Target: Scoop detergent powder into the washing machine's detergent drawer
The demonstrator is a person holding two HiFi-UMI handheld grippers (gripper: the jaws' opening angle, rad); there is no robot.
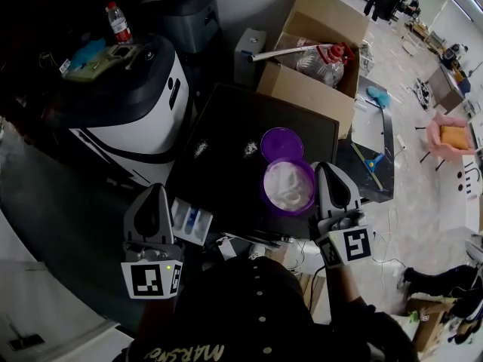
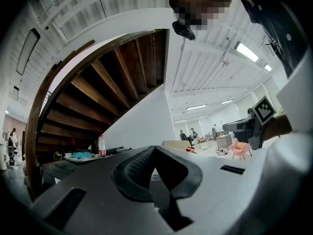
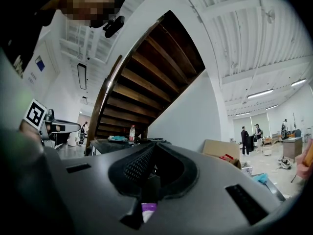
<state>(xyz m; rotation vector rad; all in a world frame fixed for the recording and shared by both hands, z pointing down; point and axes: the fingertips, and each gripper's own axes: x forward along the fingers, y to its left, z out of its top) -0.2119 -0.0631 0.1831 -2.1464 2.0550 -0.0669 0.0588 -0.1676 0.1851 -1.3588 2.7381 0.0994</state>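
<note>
The detergent powder (image 1: 287, 185) is white and lumpy. It fills a round purple tub (image 1: 265, 192) on the black table (image 1: 226, 119). The tub sits just left of the right gripper (image 1: 332, 173). That gripper's jaws are squeezed tight together. A bit of purple shows under them, but it is not clear if they grip it. The purple lid (image 1: 281, 143) lies flat just past the tub. The left gripper (image 1: 156, 194) is closed too, with nothing in it. The white drawer (image 1: 190, 222) is just to its right.

cardboard box (image 1: 302, 89) open, jug (image 1: 321, 62) inside | water bottle (image 1: 118, 23) upright | pink chair (image 1: 451, 138) far right
</note>
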